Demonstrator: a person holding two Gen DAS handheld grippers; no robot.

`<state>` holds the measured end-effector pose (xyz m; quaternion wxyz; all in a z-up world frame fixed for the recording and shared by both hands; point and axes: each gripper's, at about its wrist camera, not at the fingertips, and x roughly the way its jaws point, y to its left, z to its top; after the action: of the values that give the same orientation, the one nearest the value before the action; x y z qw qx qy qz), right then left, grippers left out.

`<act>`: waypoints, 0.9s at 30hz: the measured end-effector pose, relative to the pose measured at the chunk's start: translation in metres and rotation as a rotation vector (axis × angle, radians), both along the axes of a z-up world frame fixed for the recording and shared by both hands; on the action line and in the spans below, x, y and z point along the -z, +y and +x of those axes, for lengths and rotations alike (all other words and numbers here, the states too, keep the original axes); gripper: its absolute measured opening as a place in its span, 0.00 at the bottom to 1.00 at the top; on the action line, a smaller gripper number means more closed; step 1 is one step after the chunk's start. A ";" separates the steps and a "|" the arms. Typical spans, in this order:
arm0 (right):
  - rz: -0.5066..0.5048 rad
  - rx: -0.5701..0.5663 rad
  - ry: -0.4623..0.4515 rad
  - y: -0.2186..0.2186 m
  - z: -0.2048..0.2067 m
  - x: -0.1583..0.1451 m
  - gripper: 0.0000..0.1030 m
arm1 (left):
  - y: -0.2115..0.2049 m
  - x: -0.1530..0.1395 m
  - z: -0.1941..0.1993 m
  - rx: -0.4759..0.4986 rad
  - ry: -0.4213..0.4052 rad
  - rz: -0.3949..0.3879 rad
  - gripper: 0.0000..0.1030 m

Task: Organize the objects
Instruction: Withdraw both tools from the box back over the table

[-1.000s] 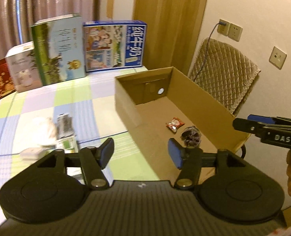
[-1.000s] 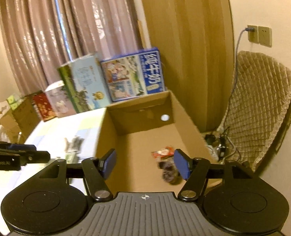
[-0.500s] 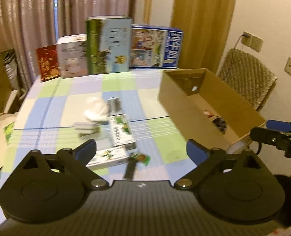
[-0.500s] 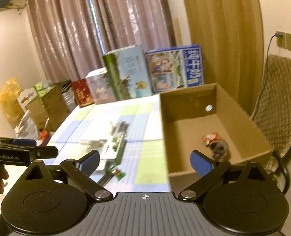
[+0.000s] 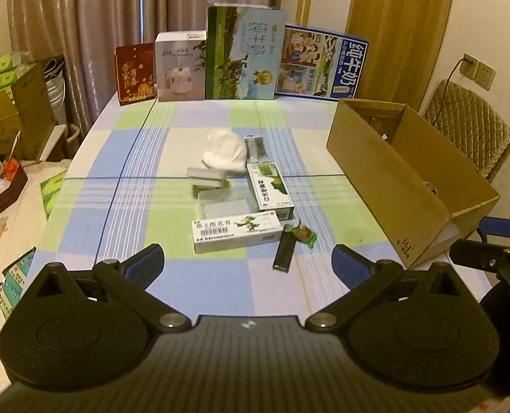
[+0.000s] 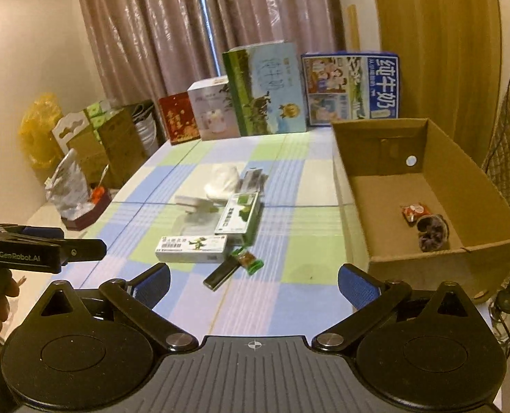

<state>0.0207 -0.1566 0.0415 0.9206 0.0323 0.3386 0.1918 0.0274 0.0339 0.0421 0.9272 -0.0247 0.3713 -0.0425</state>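
A cluster of small items lies mid-table: a white medicine box (image 5: pixel 236 233) (image 6: pixel 191 247), a green-and-white box (image 5: pixel 269 189) (image 6: pixel 239 212), a black stick (image 5: pixel 284 252) (image 6: pixel 221 273), a green wrapped candy (image 5: pixel 305 234) (image 6: pixel 250 261) and a white cloth (image 5: pixel 224 149) (image 6: pixel 223 179). The open cardboard box (image 5: pixel 385 186) (image 6: pixel 468 268) stands at the right and holds a red packet (image 6: pixel 415 211) and a dark bundle (image 6: pixel 433 232). My left gripper (image 5: pixel 247 264) and right gripper (image 6: pixel 253 280) hover wide open above the table's near edge, both empty.
Several tall cartons (image 5: pixel 244 51) (image 6: pixel 268 89) line the table's far edge. A quilted chair (image 5: pixel 468 120) stands behind the cardboard box. Boxes and bags (image 6: pixel 83 158) clutter the floor to the left. The checked tablecloth (image 5: pixel 145 186) is bare around the cluster.
Both grippers have pulled back from the cardboard box toward the table's near edge and opened wider. The item cluster has come into full view.
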 end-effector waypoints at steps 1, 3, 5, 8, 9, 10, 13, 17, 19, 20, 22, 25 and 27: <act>-0.003 -0.002 0.003 0.001 0.000 0.001 0.98 | 0.001 0.002 -0.001 -0.002 0.002 -0.001 0.99; -0.004 -0.004 0.010 0.003 0.001 0.004 0.98 | 0.003 0.003 -0.001 -0.003 0.005 -0.007 0.99; -0.007 -0.004 0.017 0.004 0.002 0.006 0.98 | 0.002 0.005 0.000 -0.003 0.007 -0.013 0.99; -0.011 -0.006 0.022 0.005 0.002 0.008 0.98 | 0.000 0.007 0.001 0.000 0.011 -0.015 0.99; -0.013 -0.007 0.024 0.006 0.003 0.009 0.98 | 0.000 0.009 0.002 0.000 0.015 -0.016 0.99; -0.013 -0.007 0.024 0.005 0.002 0.009 0.98 | 0.000 0.010 0.002 -0.001 0.020 -0.016 0.99; -0.015 -0.009 0.030 0.006 0.003 0.011 0.98 | -0.001 0.012 0.002 0.000 0.026 -0.016 0.99; -0.018 -0.013 0.036 0.007 0.005 0.014 0.98 | 0.000 0.014 0.002 -0.003 0.030 -0.017 0.99; -0.018 -0.016 0.037 0.008 0.005 0.015 0.98 | 0.000 0.014 0.003 -0.005 0.033 -0.017 0.99; -0.019 -0.018 0.038 0.008 0.005 0.016 0.98 | 0.000 0.015 0.003 -0.004 0.032 -0.016 0.99; -0.020 -0.020 0.038 0.008 0.005 0.017 0.98 | 0.000 0.015 0.004 -0.005 0.034 -0.016 0.99; -0.020 -0.021 0.040 0.008 0.006 0.018 0.98 | 0.000 0.016 0.004 -0.006 0.038 -0.013 0.99; -0.023 -0.021 0.041 0.009 0.006 0.019 0.98 | -0.001 0.016 0.004 -0.005 0.038 -0.012 0.99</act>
<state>0.0264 -0.1480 0.0225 0.9117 0.0220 0.3598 0.1969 0.0315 0.0331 0.0257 0.9199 -0.0319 0.3885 -0.0420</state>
